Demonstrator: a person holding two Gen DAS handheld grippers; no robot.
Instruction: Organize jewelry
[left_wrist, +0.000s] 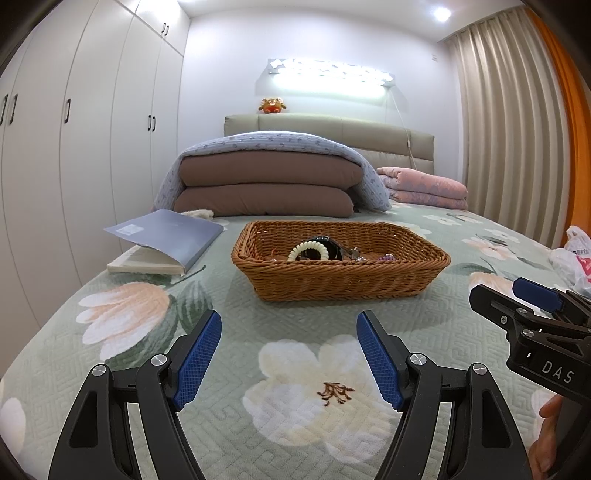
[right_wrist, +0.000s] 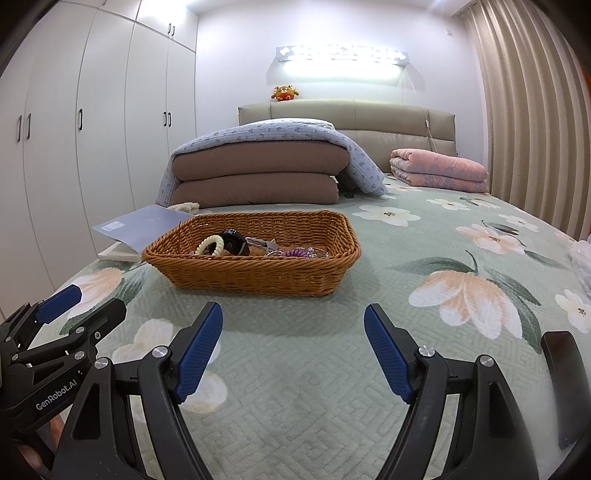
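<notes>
A brown wicker basket (left_wrist: 343, 280) (right_wrist: 251, 275) sits on the flowered bedspread ahead of both grippers. Inside lie a cream spiral bracelet (left_wrist: 309, 252) (right_wrist: 210, 245), a black watch-like piece (left_wrist: 330, 245) (right_wrist: 236, 242), silver keys or charms (right_wrist: 266, 244) and a purple coil band (right_wrist: 295, 254). My left gripper (left_wrist: 290, 354) is open and empty, low over the bedspread, short of the basket. My right gripper (right_wrist: 293, 350) is open and empty, to the right of the left one, also short of the basket. Each gripper shows at the edge of the other's view.
An open book (left_wrist: 166, 240) lies left of the basket. Folded brown bedding under a blue quilt (left_wrist: 266, 184) and a pink folded blanket (left_wrist: 424, 184) lie behind it. A plastic bag (left_wrist: 574, 258) sits at the right edge. Wardrobes (left_wrist: 92, 129) line the left wall.
</notes>
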